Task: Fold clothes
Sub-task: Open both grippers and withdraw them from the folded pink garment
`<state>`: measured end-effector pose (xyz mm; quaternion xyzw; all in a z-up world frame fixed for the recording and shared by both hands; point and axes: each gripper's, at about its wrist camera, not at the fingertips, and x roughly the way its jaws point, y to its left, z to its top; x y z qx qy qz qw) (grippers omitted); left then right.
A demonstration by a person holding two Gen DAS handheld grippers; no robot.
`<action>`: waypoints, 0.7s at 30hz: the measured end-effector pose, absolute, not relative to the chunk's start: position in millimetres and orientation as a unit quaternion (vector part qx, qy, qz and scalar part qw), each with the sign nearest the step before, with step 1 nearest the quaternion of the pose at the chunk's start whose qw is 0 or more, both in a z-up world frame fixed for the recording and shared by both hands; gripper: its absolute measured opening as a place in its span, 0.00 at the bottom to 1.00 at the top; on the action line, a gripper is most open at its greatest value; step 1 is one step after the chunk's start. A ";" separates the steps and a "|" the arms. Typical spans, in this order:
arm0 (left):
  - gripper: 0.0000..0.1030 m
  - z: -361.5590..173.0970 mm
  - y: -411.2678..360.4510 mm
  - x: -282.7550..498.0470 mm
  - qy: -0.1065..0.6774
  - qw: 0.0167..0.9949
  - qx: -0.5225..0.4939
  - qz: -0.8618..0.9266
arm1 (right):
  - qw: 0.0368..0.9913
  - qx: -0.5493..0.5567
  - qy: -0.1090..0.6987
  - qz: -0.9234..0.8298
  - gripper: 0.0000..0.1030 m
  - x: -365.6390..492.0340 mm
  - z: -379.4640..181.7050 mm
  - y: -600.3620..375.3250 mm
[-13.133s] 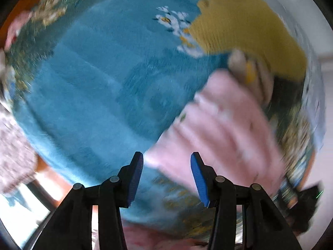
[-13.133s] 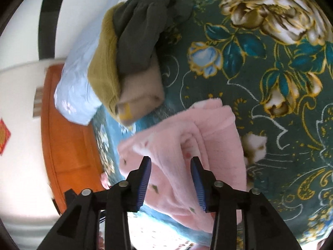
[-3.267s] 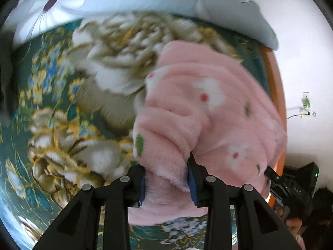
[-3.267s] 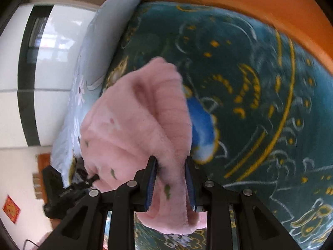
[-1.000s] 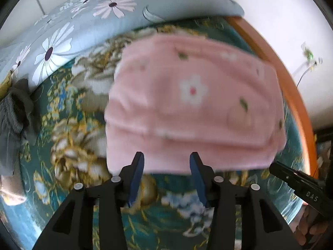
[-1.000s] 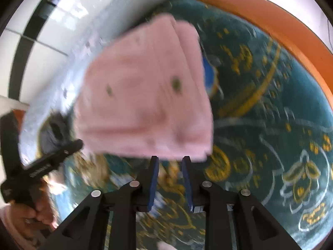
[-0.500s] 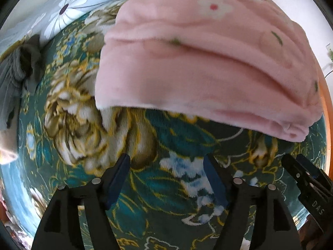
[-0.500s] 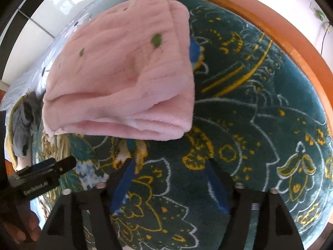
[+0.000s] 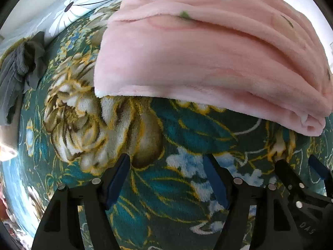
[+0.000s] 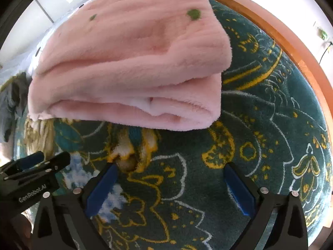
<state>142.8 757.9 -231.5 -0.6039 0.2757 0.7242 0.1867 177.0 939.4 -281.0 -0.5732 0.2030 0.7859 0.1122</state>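
A folded pink fleece garment (image 9: 208,58) (image 10: 129,62) with small flower prints lies on the teal floral blanket (image 9: 183,129) (image 10: 260,125). My left gripper (image 9: 165,160) hangs open just in front of its near folded edge, pointing down at the blanket, with nothing between its blue pads. My right gripper (image 10: 170,166) is beside it on the right, in front of the same edge; its jaws are opening wide and are empty. Each gripper also shows in the other's view: the right gripper (image 9: 299,170) and the left gripper (image 10: 35,162).
A crumpled grey garment (image 9: 18,73) lies at the left on the blanket. A light blue daisy-print pillow (image 9: 72,10) sits behind the pink garment. The orange wooden bed edge (image 10: 291,48) runs along the right, with a white wall beyond.
Both grippers have let go of the pink garment, which now rests folded on the blanket. Their jaws have spread apart, and both have sunk closer to the blanket in front of it.
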 end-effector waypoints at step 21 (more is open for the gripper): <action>0.95 -238.5 750.4 146.4 0.288 0.194 -0.598 0.723 | 0.170 -0.562 0.221 0.779 1.00 169.5 -272.0 940.9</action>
